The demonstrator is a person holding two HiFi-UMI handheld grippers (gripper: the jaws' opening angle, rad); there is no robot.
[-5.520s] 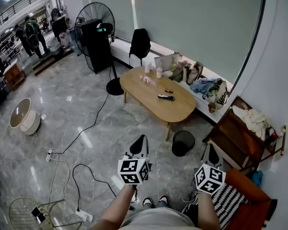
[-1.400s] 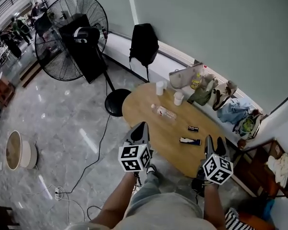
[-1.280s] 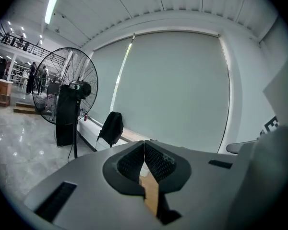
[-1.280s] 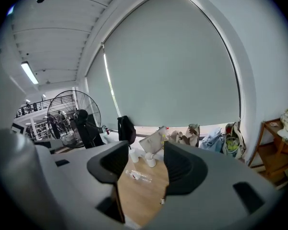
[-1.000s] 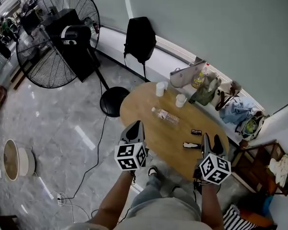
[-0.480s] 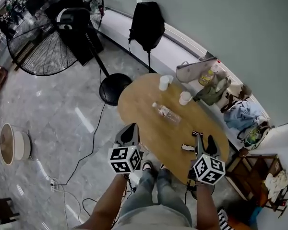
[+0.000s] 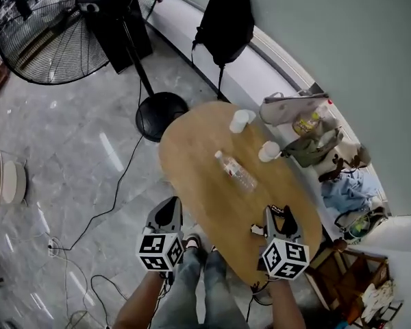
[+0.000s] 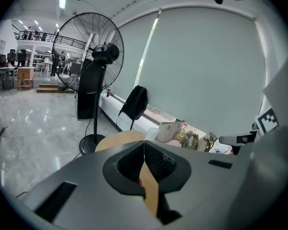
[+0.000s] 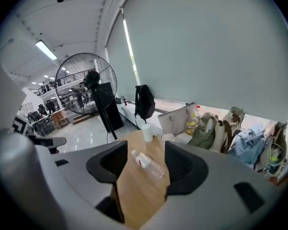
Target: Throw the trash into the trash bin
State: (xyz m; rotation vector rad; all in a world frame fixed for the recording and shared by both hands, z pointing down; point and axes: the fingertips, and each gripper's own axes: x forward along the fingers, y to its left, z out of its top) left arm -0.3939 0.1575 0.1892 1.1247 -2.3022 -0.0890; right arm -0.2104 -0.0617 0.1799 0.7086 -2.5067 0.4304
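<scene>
to the left of the left hand-held gripper (image 7: 169, 210), well apart on the floor, stands a big pedestal fan (image 7: 48, 26). the left hand-held gripper hangs just beside the near edge of the oval tabletop (image 7: 198, 184), its jaws pressed together with nothing between them. ahead of both hand-held grippers and between them, a clear plastic bottle (image 7: 235, 171) lies on its side in the middle of the tabletop, touched by neither. it is most likely the trash meant. the right hand-held gripper (image 7: 277, 216) hovers over the near end of the tabletop, its jaws wide apart and empty, with the bottle lined up in the gap but well ahead of the tips. beyond the bottle stand two paper cups (image 7: 241, 120), and to the right of the right hand-held gripper bags (image 7: 308, 146) crowd a ledge. no trash bin shows in any view. as i judge it, the task has barely begun: nothing is picked up, so the grasp, the carry to the bin and the drop all remain.
</scene>
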